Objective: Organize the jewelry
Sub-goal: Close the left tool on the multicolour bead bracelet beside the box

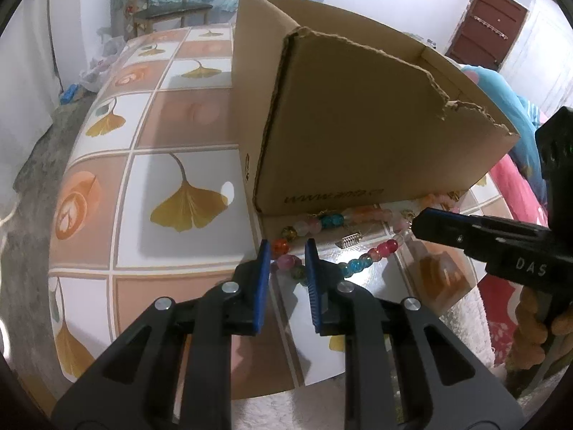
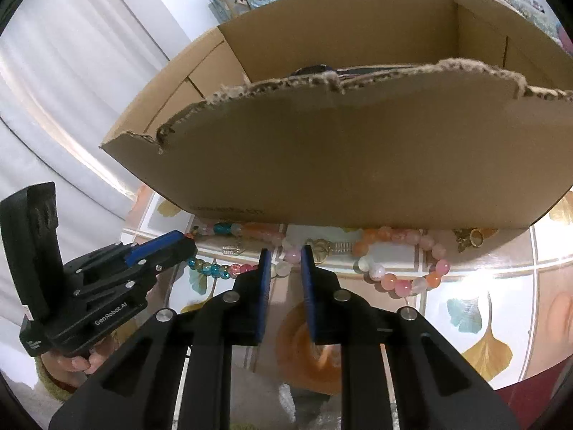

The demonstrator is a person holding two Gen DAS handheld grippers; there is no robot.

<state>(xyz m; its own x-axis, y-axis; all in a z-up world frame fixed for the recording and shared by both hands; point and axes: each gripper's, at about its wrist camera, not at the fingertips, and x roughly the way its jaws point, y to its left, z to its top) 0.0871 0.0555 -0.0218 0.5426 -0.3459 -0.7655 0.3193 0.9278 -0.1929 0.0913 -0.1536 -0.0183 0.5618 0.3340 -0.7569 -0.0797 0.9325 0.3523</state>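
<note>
Blue-padded left tongs (image 1: 287, 251) and right tongs (image 2: 283, 258) each stand narrow, pinching the bead string (image 1: 358, 263).

Left claw (image 1: 288, 258) pinching bead strand (image 1: 333, 243), cardboard box (image 1: 358, 125)

Two black tools: left tool (image 1: 287, 251) and right tool (image 2: 283, 258), each with blue ribbed pads, silver round screws, triangular cut-outs in the linkage arms. White lettering "DAS" and "GenRobot.AI" on housings. Mustard knitted cuff (image 1: 533, 317) at wrist.
</note>
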